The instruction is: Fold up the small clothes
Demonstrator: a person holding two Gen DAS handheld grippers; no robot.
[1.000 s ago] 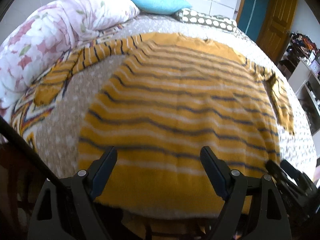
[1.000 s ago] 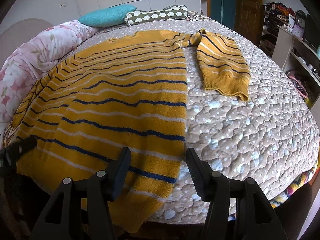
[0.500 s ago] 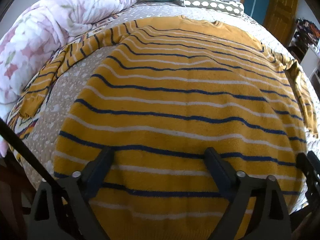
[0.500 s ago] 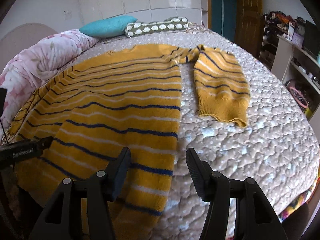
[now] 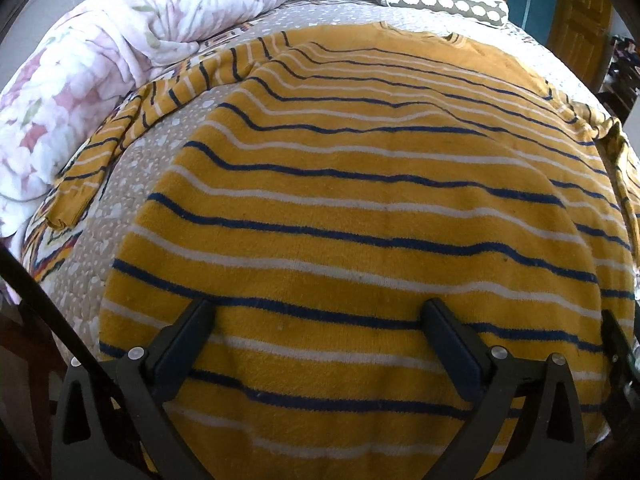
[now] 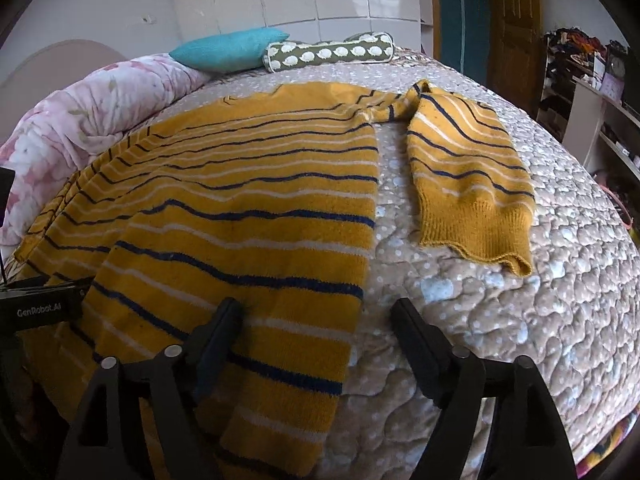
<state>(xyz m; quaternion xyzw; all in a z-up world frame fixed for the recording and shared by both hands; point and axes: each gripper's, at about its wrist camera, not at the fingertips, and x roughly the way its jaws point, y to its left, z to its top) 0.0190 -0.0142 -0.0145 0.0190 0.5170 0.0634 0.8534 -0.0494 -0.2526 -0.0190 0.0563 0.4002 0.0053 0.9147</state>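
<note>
Bedding came first in scale: the quilted bedspread carried the striped yellow sweater, which lay spread flat across the left and middle of the bed, its lower hem hanging over the near edge. Over the preceding second both grippers had advanced from beyond that near edge to positions above the garment's lower body. The right sleeve lay apart on the right, cuff toward the near side; the left sleeve trailed along the floral duvet. The left gripper was spread wide over the lower middle stripes, holding nothing. The right gripper was likewise spread, straddling the sweater's right side edge. Judged from this, folding had not begun, and grasps near the hem appeared imminent.
</note>
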